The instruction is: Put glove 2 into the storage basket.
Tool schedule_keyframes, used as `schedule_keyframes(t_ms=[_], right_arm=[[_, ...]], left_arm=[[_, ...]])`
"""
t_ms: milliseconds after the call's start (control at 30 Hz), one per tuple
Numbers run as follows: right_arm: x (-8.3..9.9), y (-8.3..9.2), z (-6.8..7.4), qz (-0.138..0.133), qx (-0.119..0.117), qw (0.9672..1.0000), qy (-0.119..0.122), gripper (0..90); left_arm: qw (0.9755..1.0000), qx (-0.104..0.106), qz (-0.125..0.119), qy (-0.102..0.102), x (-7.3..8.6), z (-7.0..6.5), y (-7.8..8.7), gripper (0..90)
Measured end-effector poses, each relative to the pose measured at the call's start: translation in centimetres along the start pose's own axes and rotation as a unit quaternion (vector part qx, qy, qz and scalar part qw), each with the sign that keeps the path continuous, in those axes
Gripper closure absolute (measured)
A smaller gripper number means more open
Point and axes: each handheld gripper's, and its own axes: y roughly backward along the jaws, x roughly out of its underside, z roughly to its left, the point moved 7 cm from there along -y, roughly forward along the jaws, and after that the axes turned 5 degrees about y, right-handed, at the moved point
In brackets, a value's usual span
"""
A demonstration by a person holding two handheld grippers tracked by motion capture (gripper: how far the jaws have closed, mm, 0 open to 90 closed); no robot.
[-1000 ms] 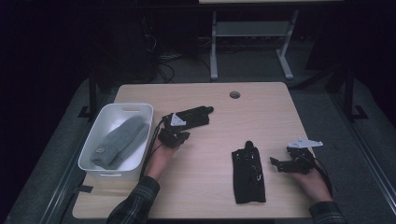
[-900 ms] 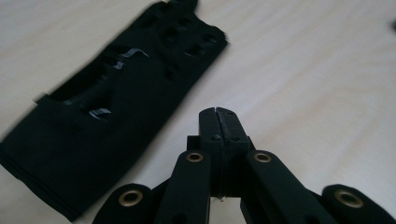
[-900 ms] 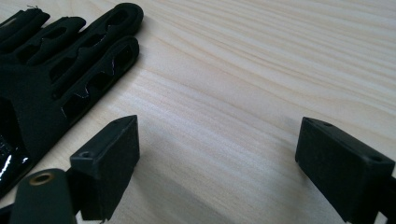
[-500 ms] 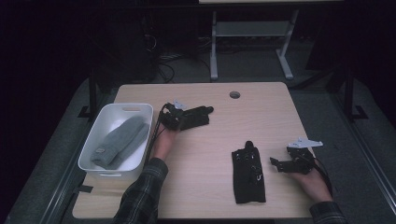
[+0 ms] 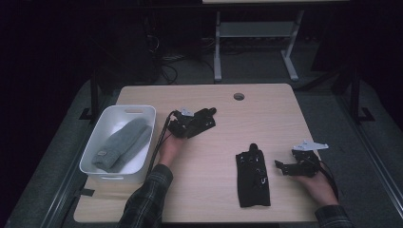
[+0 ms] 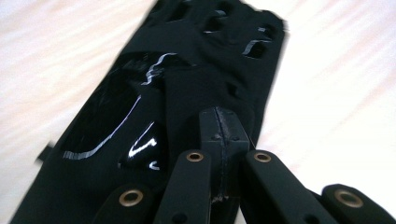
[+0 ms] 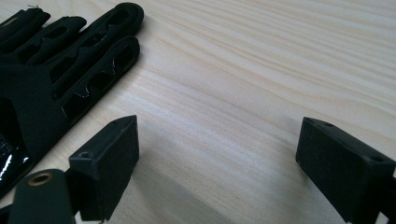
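My left gripper (image 5: 190, 124) sat on the far black glove (image 5: 202, 121) near the middle of the desk (image 5: 266, 107), just right of the white bin (image 5: 142, 118); its jaws were pressed together, and in the left gripper view the closed tips lay against the glove's fabric (image 6: 154, 102), apparently pinching a fold of it, though I could not see how much cloth they had. My right gripper (image 5: 291, 167) rested spread wide on the desk, nothing between its jaws, just right of the second black glove (image 5: 253, 173).

I judged the pinch could catch only a thin layer; lifting might let the glove slip free or drag across the desk.

The grey knitted item (image 5: 121, 145) in the bin was dim; the room beyond was dark; the left gripper view cut off the glove's cuff.
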Motion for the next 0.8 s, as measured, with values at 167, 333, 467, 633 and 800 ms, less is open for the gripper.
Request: schedule_keyframes(t_ms=[167,333,467,633,800], right_arm=[[0.0,0.0,0.0,0.0,0.0,1.0,0.0,13.1],[0.0,0.0,0.0,0.0,0.0,1.0,0.0,13.1],[0.0,0.0,0.0,0.0,0.0,1.0,0.0,13.1],[0.0,0.0,0.0,0.0,0.0,1.0,0.0,13.1],[0.0,0.0,0.0,0.0,0.0,1.0,0.0,13.1]], left_arm=[[0.9994,0.035,0.001,-0.004,0.6,-2.3,0.3,89.6],[0.9981,0.061,0.005,-0.012,1.1,-4.3,0.6,89.6],[0.9969,0.077,0.006,-0.018,1.7,-6.0,0.9,89.6],[0.9951,0.095,0.007,-0.026,2.3,-7.9,1.3,89.5],[0.9922,0.117,0.015,-0.041,3.0,-10.1,1.8,89.5]])
